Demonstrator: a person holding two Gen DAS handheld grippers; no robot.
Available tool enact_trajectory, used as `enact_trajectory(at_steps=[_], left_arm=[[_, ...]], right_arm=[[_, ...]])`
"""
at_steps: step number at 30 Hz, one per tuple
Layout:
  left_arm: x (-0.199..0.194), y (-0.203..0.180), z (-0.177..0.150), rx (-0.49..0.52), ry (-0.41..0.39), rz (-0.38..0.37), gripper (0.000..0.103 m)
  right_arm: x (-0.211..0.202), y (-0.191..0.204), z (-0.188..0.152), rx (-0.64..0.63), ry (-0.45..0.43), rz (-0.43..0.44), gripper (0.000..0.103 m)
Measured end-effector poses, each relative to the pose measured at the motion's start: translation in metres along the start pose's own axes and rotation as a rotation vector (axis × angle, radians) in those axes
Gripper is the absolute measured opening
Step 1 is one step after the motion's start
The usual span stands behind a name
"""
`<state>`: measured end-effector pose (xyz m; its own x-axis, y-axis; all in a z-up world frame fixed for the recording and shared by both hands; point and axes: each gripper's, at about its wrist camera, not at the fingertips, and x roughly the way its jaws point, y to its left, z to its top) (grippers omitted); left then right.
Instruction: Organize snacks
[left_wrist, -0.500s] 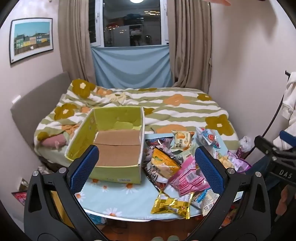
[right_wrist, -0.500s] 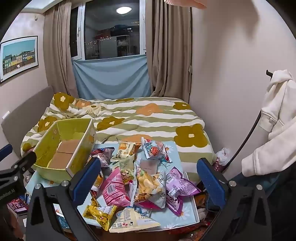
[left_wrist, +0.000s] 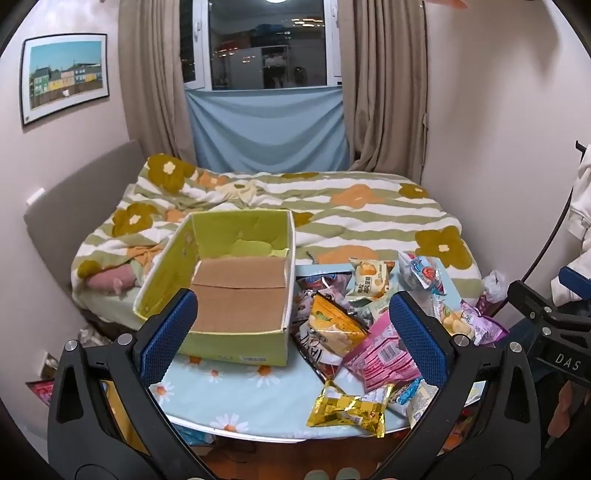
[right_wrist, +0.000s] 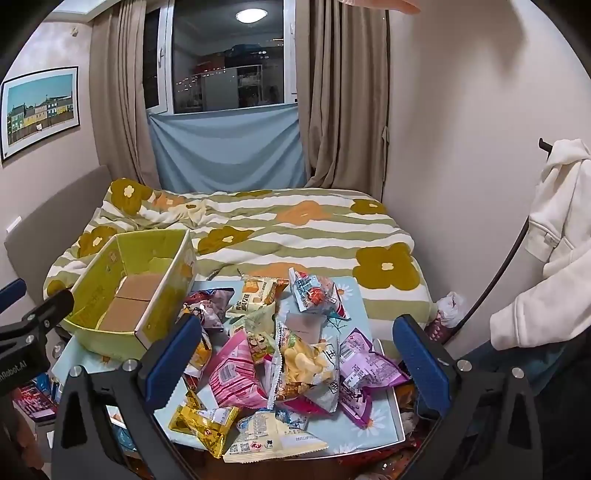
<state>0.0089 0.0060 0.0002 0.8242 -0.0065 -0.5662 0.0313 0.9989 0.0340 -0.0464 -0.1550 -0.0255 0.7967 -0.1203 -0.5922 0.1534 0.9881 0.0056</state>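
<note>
your snack packets (right_wrist: 295, 354) lie heaped over the table's (left_wrist: 236, 398) right half, a gold packet (left_wrist: 349, 408) at its front edge. the green box (left_wrist: 225, 288) sits on the left half, just beside the heap. your left gripper (left_wrist: 291, 325) and right gripper (right_wrist: 299, 354) both hover spread wide, holding nothing.

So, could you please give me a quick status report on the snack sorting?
Both claws, left and right, open, empty. Green box empty; snack pile unsorted beside it. Nothing blocking.
</note>
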Motion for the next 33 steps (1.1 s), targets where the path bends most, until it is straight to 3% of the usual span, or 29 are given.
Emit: enact_trajectory(at_steps=[33], left_arm=[[0.0058, 0.0006, 0.0021, 0.021, 0.030, -0.018, 0.103]], right_arm=[[0.0033, 0.0027, -0.0041, 0.008, 0.018, -0.009, 0.103]])
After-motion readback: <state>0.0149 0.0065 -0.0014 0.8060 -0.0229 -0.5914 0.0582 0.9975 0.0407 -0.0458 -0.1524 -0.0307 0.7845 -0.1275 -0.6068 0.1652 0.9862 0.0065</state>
